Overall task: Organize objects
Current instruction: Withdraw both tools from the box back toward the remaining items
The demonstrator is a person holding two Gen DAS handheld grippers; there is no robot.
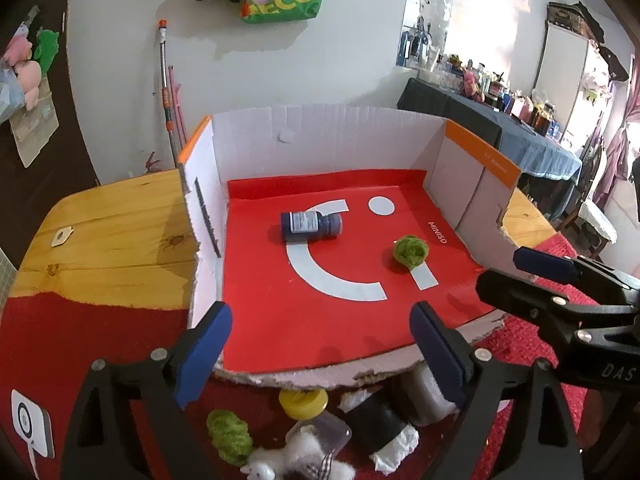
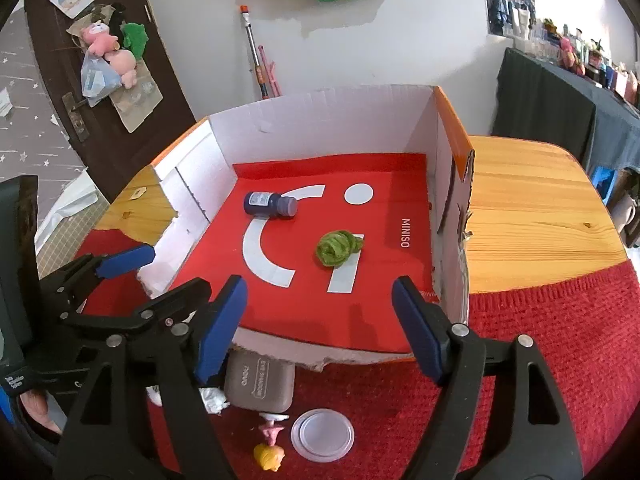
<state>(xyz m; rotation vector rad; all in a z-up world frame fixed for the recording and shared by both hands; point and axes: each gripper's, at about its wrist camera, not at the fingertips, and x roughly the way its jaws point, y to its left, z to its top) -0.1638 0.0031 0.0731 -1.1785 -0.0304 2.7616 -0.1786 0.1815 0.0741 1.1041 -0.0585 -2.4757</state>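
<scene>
A cardboard box (image 1: pixel 320 132) with white walls and a red floor sits on the wooden surface (image 1: pixel 116 236). Inside it, a dark blue bottle (image 1: pixel 311 224) lies on its side toward the far left. A green ball of yarn (image 1: pixel 410 253) lies to its right, well apart from the bottle.

The left hand-held gripper (image 1: pixel 320 354) hangs over the near edge of the box. Its jaws stand wide open and nothing is between them. The right hand-held gripper (image 2: pixel 320 324) is just beside it, also over the near edge, wide open and empty.

In front of the box, on a red cloth (image 2: pixel 560 360), more things wait. On the left are a second green yarn ball (image 1: pixel 228 436), a yellow cap (image 1: pixel 303 403), a black roll (image 1: pixel 378 424) and a white fluffy toy (image 1: pixel 296 460). On the right are a grey case (image 2: pixel 260 382), a clear round lid (image 2: pixel 322 434), a small pink toy (image 2: pixel 272 428) and a small yellow toy (image 2: pixel 270 456).
</scene>
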